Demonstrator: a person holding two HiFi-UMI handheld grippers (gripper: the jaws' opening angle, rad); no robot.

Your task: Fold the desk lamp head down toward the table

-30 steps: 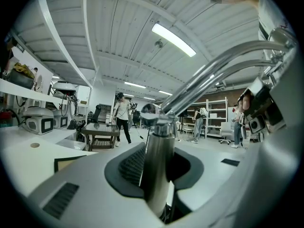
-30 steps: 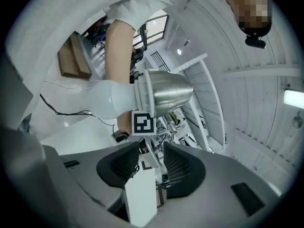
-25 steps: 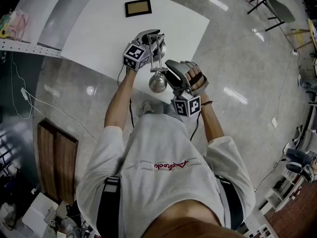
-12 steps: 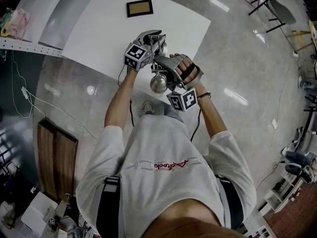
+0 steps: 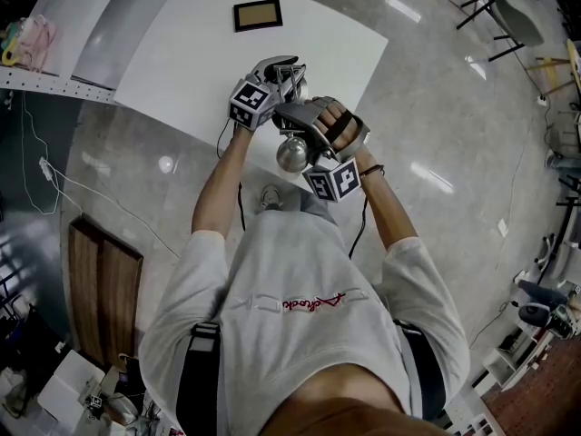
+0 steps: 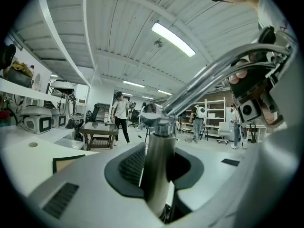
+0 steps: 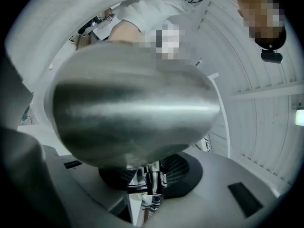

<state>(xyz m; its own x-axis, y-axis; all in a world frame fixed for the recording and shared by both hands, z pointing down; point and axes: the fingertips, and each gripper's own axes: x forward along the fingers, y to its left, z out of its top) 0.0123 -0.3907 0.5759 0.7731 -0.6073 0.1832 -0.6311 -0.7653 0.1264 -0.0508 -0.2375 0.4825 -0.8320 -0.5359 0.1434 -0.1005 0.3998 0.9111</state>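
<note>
A person in a white T-shirt point(image 5: 290, 307) reaches both forearms out toward a chrome desk lamp at the near edge of a white desk point(image 5: 172, 62). Nearest the person, the right claw point(image 5: 289, 118) comes in from the right, just above the rounded metal lamp head point(image 5: 290, 154), which hangs over the desk's near edge, raised above the surface. Seen along the right claw point(image 7: 151, 180), the lamp head point(image 7: 133, 106) fills most of the picture, and the slim neck joint point(image 7: 152, 177) behind it stands between the ribbed black pads. The jaws have just been closing, and the pads now sit against the joint on both sides. Just beyond, the left claw point(image 5: 287, 76) is clamped on the lamp's upright post point(image 6: 158, 151); from the left claw point(image 6: 159, 167) itself, the pads press the post from either side, and the chrome arm point(image 6: 213, 75) slants up to the right from the post's top. Farther across the desk lies a dark-edged picture frame point(image 5: 254, 14), flat and well apart from the lamp. At the far right, a chair point(image 5: 508, 12) stands on the glossy floor point(image 5: 454, 134).
</note>
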